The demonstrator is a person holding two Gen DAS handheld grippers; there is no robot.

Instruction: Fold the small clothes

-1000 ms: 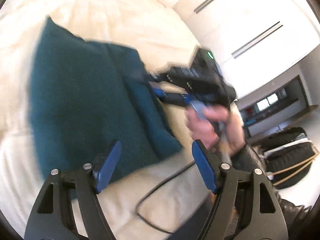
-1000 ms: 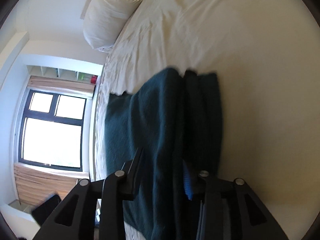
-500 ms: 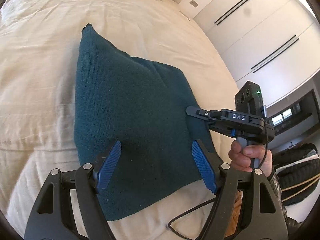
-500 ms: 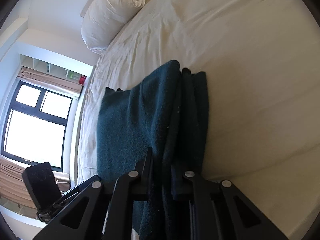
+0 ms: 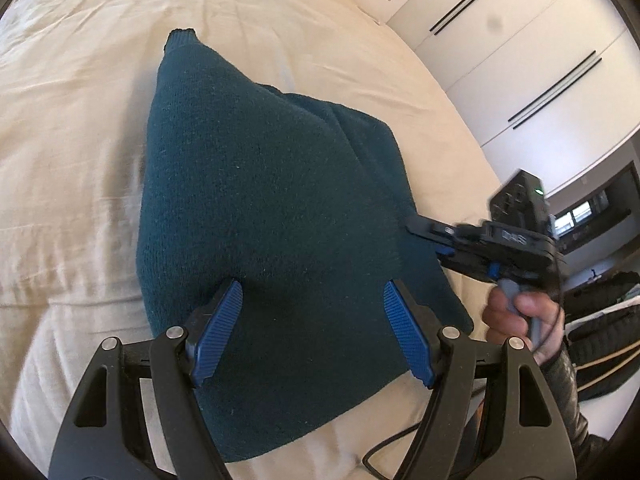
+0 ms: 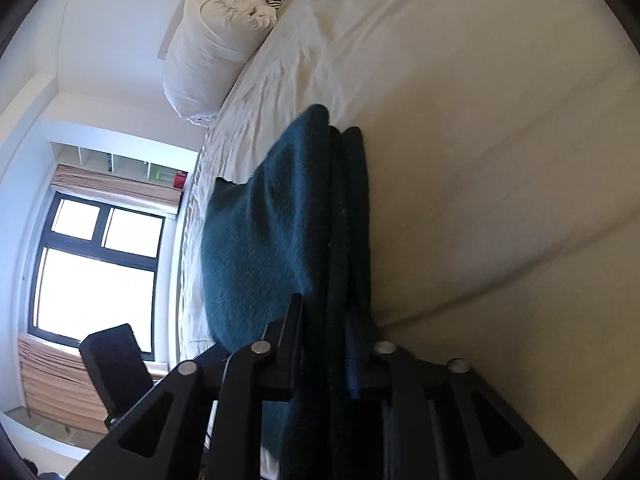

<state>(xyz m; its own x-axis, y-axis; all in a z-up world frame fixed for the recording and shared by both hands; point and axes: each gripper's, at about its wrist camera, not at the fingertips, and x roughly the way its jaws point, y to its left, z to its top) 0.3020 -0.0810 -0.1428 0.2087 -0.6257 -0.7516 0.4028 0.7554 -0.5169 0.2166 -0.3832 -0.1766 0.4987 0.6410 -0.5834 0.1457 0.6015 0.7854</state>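
A dark teal sweater [image 5: 272,216] lies folded on the cream bed [image 5: 72,128]. The left gripper [image 5: 312,332] hangs above its near end, jaws wide, holding nothing. The right gripper [image 6: 324,344] is opening, the sweater's right edge between its jaws.

Daylight, bright and soft; source is the window [image 6: 100,248] left of the right claw [image 6: 324,336], blown out to white; bed sheet [image 6: 500,160] ahead of that claw near overexposed; teal sweater [image 5: 260,200] casts a soft shadow under the left claw [image 5: 312,328]; hand [image 5: 516,316] right of it slightly motion-blurred; heavy fisheye bending, dark vignette at corners; right-wrist view hazier.
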